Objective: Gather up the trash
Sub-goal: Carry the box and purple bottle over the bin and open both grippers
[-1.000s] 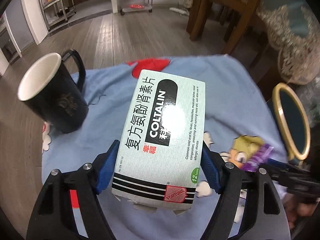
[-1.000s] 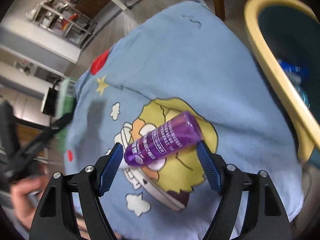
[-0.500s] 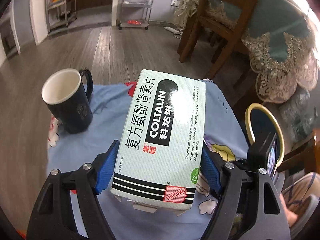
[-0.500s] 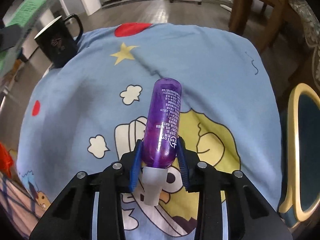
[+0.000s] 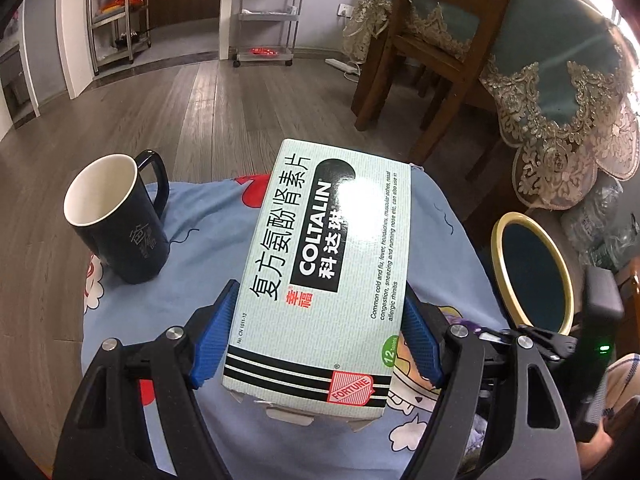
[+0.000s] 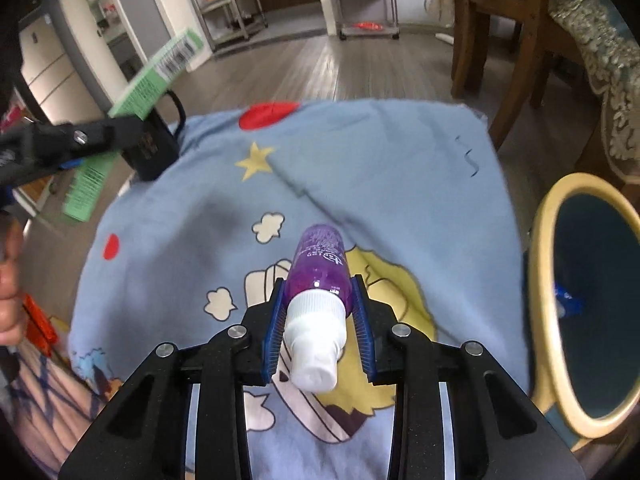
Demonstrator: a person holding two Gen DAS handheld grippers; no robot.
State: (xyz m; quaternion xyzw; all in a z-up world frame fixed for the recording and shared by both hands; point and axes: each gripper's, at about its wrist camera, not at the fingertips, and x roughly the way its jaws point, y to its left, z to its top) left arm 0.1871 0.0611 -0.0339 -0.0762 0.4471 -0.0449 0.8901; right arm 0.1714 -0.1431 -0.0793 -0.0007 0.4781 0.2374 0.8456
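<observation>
Since earlier: right claw (image 6: 318, 322) clamped purple bottle (image 6: 320, 276), lifted over table's blue cloth (image 6: 360, 168) | left claw (image 5: 320, 340) grips medicine box (image 5: 320, 280) | mug (image 5: 116, 220), bin (image 6: 552, 280) beside, wood floor (image 5: 200, 112)

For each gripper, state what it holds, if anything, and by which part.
Left gripper: the medicine box, by its long sides near the flap end. Right gripper: the purple bottle, by its body just below the white cap.

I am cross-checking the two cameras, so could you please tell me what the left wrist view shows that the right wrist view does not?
Only the left wrist view shows the medicine box's printed COLTALIN face, clamped in the left tongs.

Only the right wrist view shows the purple bottle with its white cap, gripped by the right tongs, and blue trash inside the bin.

Both show the black mug, blue cartoon cloth and yellow-rimmed bin.
</observation>
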